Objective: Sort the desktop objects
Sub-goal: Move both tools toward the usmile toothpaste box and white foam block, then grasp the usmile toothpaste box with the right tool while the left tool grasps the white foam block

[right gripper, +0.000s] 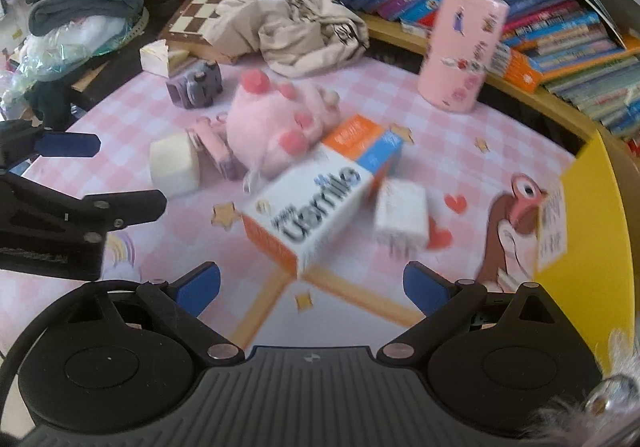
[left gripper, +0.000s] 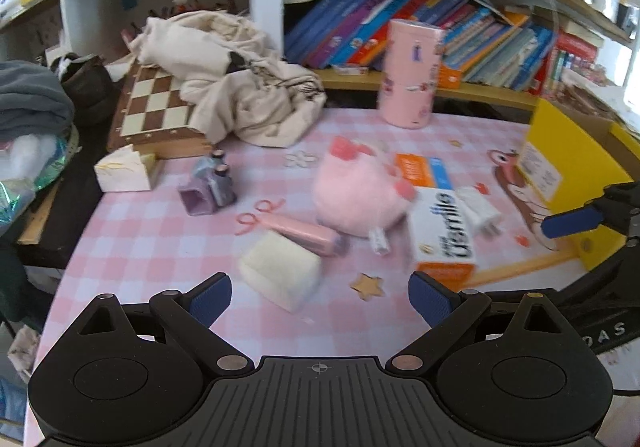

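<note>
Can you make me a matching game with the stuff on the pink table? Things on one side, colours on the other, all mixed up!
Things:
1. fluffy toy
2. toy camera
3. sponge block
4. big box at the table edge

Colours:
A. yellow
B. cream white
C. pink
D. purple

Pairs: 1-C, 2-D, 3-B, 4-A

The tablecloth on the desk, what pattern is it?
The tablecloth is pink-and-white checked, with cartoon decorations; the left wrist view shows it best.
</note>
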